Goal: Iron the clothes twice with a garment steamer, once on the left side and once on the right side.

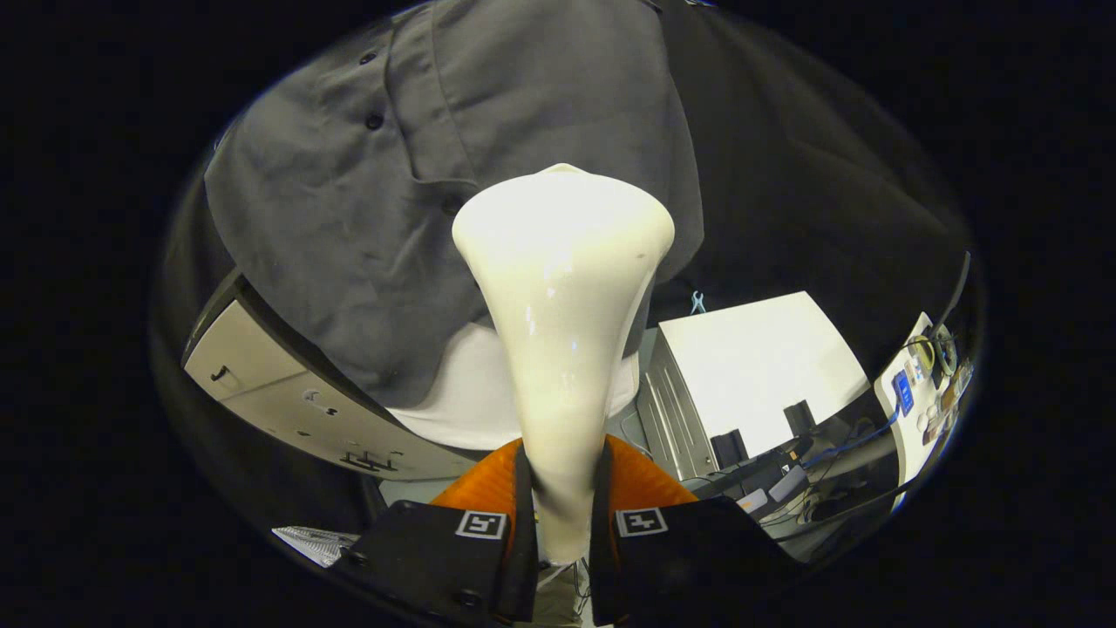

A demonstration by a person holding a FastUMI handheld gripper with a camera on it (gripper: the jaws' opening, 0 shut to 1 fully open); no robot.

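Steamer point(562, 296) held up against the grey shirt point(488, 174) — a pass was under way.

Gripper view: the gripper point(562, 515) had both fingers point(521, 523) pinching the steamer's narrow white handle, and its wide head stood beyond them, laid on or just short of the shirt's lower front, beside the button strip; contact could not be told. Which of the two passes this was could not be judged from one moment — the head sat near the shirt's middle. The next move would call for a steady stroke along the cloth with the grip kept firm. Counted: one steamer, one grey shirt over a white layer point(475, 392), three dark buttons point(374, 121) on show, one white cabinet point(758, 366) beyond.
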